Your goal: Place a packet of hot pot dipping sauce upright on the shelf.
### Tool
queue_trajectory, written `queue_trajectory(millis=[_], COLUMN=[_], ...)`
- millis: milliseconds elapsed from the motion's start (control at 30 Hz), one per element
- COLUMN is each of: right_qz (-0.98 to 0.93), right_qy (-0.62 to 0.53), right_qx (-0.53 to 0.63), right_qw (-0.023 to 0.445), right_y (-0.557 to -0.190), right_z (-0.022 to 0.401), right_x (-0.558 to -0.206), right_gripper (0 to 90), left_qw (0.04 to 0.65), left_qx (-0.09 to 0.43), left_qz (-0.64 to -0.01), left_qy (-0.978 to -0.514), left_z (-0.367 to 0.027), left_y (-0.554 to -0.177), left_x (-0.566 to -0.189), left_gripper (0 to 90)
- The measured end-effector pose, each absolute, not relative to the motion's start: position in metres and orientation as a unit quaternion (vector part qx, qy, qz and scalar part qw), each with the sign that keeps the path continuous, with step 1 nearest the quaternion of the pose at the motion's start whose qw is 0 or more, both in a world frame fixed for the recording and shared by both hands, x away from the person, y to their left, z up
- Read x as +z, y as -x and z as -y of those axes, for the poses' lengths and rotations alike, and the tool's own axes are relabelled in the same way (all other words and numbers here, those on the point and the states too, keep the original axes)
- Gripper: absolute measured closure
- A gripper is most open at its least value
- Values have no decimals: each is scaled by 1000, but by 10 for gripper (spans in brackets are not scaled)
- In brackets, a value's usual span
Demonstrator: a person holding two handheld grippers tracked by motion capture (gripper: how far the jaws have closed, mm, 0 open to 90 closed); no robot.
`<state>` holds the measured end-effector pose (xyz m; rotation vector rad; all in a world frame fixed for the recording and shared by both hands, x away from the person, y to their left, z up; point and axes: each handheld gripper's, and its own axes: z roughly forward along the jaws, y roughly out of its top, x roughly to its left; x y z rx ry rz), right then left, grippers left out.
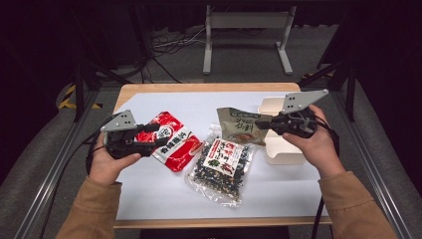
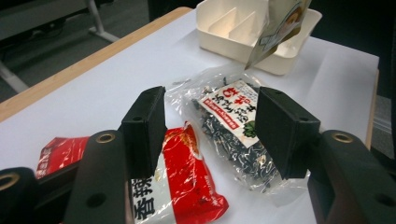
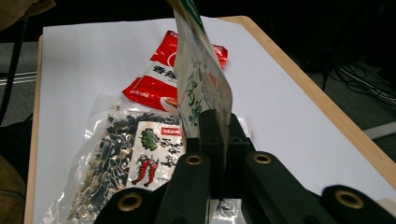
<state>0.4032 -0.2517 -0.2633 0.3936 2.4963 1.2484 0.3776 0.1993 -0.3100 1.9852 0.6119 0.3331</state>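
A green-brown snack packet (image 1: 240, 125) hangs above the table, pinched at its right edge by my right gripper (image 1: 262, 124), which is shut on it; the same packet (image 3: 201, 79) rises from the closed jaws in the right gripper view. A red packet (image 1: 170, 140) lies flat at centre left, with my left gripper (image 1: 160, 135) open over its left part, nothing held. In the left gripper view the red packet (image 2: 187, 172) lies under the open jaws. A clear bag of dark dried food (image 1: 222, 165) with a red-and-white label lies at centre.
A white divided tray (image 1: 278, 149) stands at the right, partly under my right hand, seen also as the tray (image 2: 219, 23) in the left gripper view. A white sheet (image 1: 164, 189) covers the wooden table. A metal stand (image 1: 246, 22) is on the floor beyond.
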Motion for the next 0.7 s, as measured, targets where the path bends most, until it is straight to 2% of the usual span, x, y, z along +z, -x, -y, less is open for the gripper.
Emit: queue_trajectory(millis=[700], right_qz=[-869], right_qy=[-163], right_qx=[428], right_qw=[189], right_y=[-437], right_z=[287], right_x=[-258], right_gripper=[900], left_qw=[480], left_qx=[157], left_qz=[-290], left_qy=[-813], left_z=[-210], left_y=[-390], left_x=[-328], left_gripper=[365])
